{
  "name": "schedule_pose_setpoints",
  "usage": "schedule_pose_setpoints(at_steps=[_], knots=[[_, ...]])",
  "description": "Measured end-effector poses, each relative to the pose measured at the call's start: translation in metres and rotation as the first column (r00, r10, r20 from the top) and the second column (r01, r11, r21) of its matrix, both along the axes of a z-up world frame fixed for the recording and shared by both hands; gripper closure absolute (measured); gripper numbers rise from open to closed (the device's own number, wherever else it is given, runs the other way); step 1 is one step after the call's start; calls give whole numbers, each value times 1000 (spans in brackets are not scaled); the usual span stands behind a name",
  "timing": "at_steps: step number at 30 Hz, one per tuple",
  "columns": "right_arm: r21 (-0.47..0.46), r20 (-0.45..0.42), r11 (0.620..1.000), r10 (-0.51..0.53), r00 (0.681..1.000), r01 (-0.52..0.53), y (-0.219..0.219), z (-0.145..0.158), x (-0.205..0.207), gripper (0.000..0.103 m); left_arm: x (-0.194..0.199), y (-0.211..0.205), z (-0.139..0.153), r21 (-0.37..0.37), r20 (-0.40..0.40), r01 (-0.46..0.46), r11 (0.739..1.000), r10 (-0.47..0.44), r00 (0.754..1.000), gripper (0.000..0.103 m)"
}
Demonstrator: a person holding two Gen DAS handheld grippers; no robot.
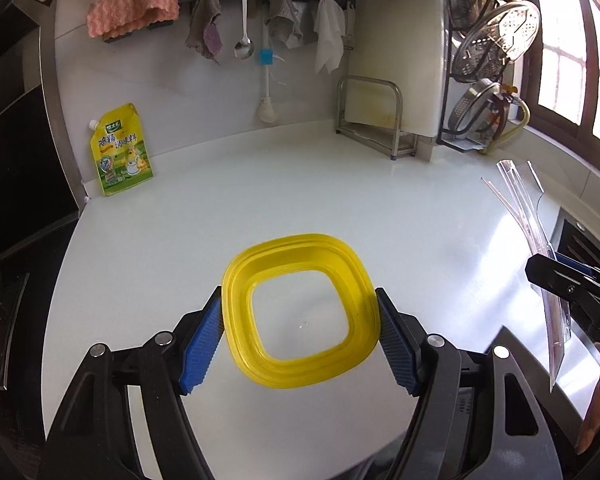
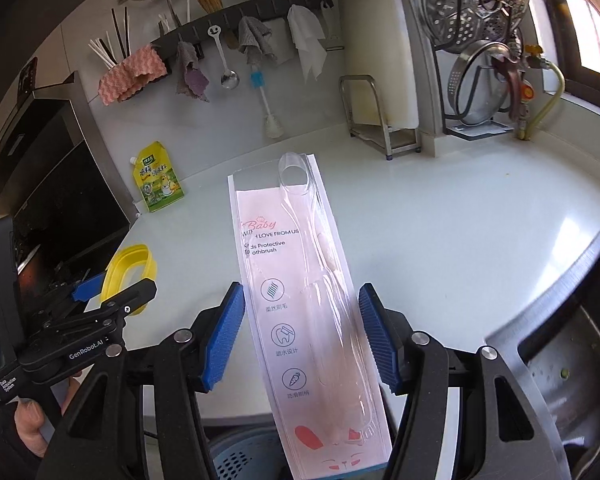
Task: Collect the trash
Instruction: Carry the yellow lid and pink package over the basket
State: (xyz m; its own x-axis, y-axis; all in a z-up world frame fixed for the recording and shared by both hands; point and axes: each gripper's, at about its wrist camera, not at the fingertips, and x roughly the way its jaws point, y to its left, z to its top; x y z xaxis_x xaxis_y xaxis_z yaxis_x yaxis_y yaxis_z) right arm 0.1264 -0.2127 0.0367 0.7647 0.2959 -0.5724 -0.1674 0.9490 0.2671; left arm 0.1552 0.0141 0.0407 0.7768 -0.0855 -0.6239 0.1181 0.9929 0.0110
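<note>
The yellow lid frame [image 1: 302, 312] was found clamped between the blue pads [image 1: 202, 350] of the left tool [image 1: 300, 344], carried above the white bench [image 1: 340, 184]. The empty toothbrush blister pack [image 2: 306, 304] was found gripped across its width by the right tool [image 2: 302, 336], projecting forward beyond the fingertips. A yellow seasoning pouch [image 1: 121, 151] was noted well ahead and left of the left tool, against the wall.
</note>
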Motion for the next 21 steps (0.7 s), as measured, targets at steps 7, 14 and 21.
schedule_pose_setpoints(at_steps=[7,14,21], knots=[[15,-43,997,-80,996,81,-10,-27,-90,46,-74,-15,-13,2,21,59,998,-59,998,33],[16,-91,994,-108,990,110,-16,-50,-145,46,-117,-32,-35,-21,-10,133,991,-133,991,33],[53,-122,992,-107,987,114,-13,-72,-157,46,-137,-53,-60,-7,-39,177,984,-177,983,32]])
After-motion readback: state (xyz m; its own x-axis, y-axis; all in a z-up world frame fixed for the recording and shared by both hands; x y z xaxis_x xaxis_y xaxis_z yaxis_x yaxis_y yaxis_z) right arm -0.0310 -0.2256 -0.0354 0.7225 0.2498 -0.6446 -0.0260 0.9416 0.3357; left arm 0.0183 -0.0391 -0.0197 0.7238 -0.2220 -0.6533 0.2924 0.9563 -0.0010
